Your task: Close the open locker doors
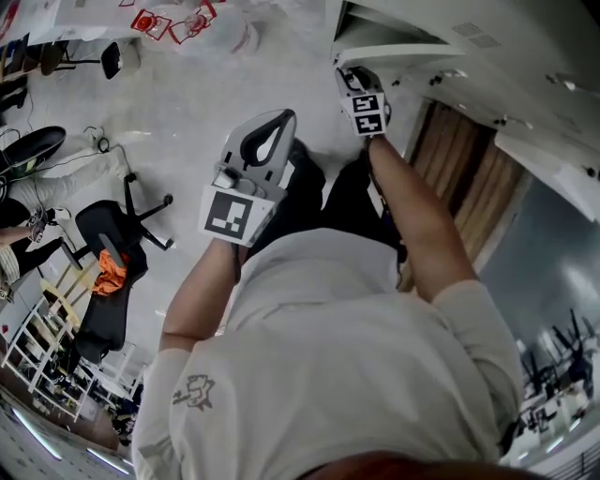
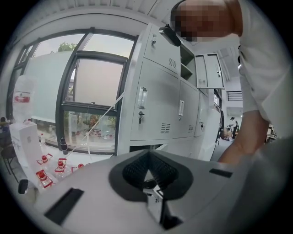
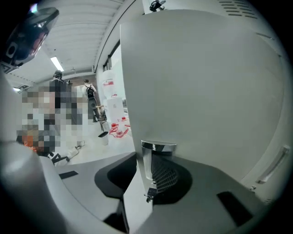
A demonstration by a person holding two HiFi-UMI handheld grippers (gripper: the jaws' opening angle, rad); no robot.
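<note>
A pale grey locker door fills the right gripper view. Its free edge runs down between the jaws of my right gripper, beside a chrome handle and a small key. The ribbed pad lies against the door, so the gripper is shut on it. In the head view that right gripper reaches up to the white lockers. My left gripper hangs in front of my body, its fingertips together and nothing between them. The left gripper view shows the locker bank with one upper door standing open.
A black office chair with something orange on it stands at the left, with white bags printed in red on the floor behind it. A tall window sits left of the lockers. A person stands far down the aisle.
</note>
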